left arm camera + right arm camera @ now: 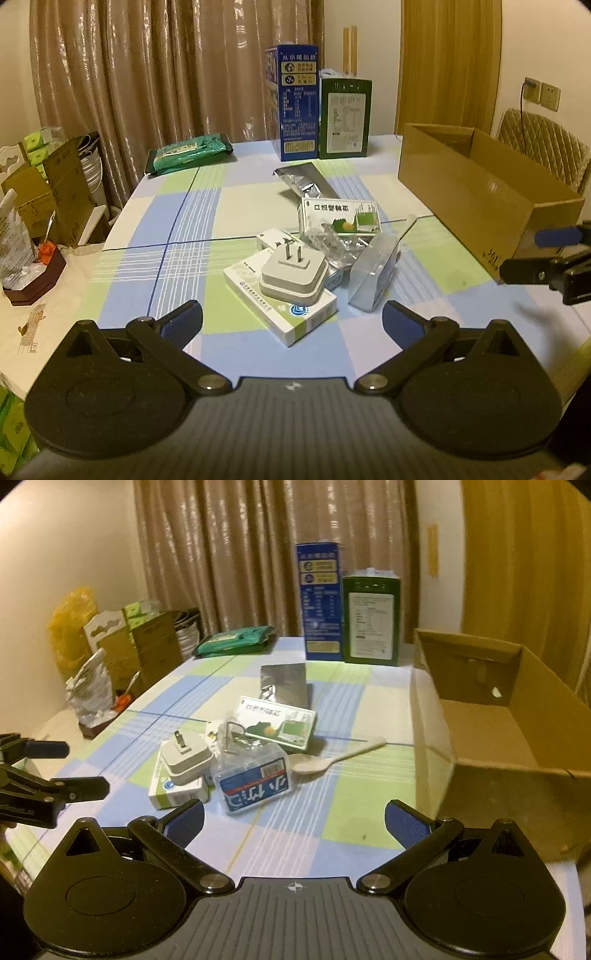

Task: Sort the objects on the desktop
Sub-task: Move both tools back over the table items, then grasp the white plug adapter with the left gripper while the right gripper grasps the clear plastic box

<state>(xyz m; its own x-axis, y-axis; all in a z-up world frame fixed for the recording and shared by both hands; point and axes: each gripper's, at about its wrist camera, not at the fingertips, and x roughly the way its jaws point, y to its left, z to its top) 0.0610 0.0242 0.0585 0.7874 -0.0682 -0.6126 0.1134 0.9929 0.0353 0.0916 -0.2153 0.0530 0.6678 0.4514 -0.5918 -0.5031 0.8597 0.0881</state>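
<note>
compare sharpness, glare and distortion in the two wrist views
Left wrist view: sharp; the white plug adapter reads crisply, the crumpled silver foil pouch glints, and fisheye bends the open brown cardboard box. Right wrist view: softer, blurred print on the clear plastic box with a blue label, curtains smeared; dark vignette in both.

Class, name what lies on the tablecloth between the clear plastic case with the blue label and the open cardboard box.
A pale spoon lies between the plastic case and the cardboard box, clearest in the right wrist view.
</note>
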